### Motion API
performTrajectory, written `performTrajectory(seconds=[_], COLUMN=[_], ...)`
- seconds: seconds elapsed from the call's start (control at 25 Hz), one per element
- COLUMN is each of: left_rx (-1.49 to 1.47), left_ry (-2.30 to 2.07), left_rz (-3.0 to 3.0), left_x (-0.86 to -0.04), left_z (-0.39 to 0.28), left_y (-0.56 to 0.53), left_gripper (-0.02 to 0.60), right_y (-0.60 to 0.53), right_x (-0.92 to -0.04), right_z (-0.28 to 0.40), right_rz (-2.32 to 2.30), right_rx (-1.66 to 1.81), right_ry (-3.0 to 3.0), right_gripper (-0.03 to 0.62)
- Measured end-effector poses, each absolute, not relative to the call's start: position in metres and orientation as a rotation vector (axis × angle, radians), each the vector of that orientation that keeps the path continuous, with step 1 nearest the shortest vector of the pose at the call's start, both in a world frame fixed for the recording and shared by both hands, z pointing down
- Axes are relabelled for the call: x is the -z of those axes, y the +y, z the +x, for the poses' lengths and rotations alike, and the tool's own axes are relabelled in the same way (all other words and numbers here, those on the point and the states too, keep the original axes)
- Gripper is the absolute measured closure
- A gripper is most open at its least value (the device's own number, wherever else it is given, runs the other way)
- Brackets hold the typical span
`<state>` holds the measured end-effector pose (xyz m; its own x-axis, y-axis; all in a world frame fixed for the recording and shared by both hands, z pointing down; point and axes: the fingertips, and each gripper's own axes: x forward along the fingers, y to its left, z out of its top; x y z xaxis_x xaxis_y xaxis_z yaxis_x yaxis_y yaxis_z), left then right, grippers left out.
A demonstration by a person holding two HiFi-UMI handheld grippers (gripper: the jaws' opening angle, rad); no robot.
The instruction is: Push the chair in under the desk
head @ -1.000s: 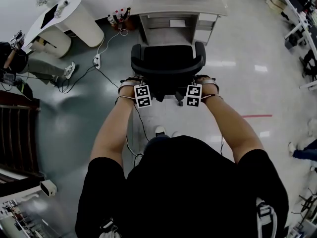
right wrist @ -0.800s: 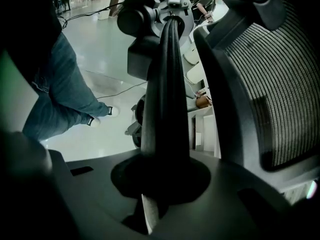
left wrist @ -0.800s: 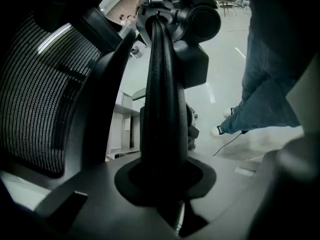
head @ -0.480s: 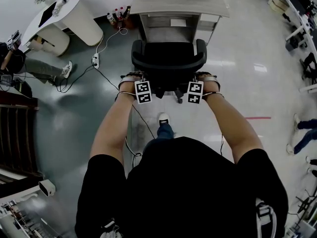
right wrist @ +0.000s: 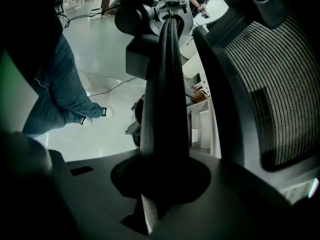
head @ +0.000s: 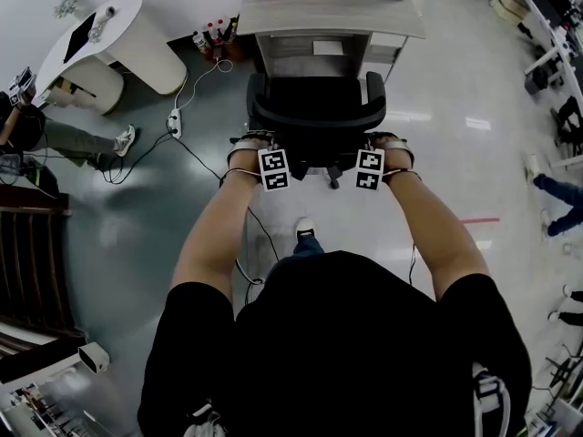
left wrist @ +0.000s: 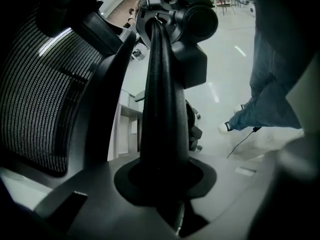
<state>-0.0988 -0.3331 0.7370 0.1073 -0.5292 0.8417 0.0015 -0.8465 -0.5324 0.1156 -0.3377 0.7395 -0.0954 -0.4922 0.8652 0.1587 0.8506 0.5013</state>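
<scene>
Left gripper [left wrist: 158, 26]: jaws drawn nearly together, tips clamped on a dark fitting at the back of the chair [head: 314, 107], just beside the mesh backrest [left wrist: 35, 94].

Right gripper [right wrist: 171, 24]: likewise, jaws clenched on the matching fitting on the chair's other side.

Change: chair, both grippers and the forearms stand closer to the tabletop [head: 332, 12] than a second ago.

Position: chair front at the opening beneath the tabletop; backrest and armrests outside its front edge.

Clearances: open floor [head: 455, 144] right of the chair. To the left, bottles [head: 214, 36] near the tabletop's corner; power strip [head: 169, 124] and its cable on the floor, well apart from the chair.
</scene>
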Motion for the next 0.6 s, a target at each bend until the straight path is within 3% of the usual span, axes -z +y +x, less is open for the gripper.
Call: performTrajectory(seconds=[0.6], left_rx=[1.769], left_ry=[0.485], left_rz=[-1.994], left_x=[-0.739], left_z=[-0.109], left_y=[-0.408], left_gripper=[0.5], right_y=[-0.409], right_x=[-0.741], right_z=[0.107], right_rz=[0.303], right_rx=[0.538], right_ry=[-1.565], right_gripper=[0.54])
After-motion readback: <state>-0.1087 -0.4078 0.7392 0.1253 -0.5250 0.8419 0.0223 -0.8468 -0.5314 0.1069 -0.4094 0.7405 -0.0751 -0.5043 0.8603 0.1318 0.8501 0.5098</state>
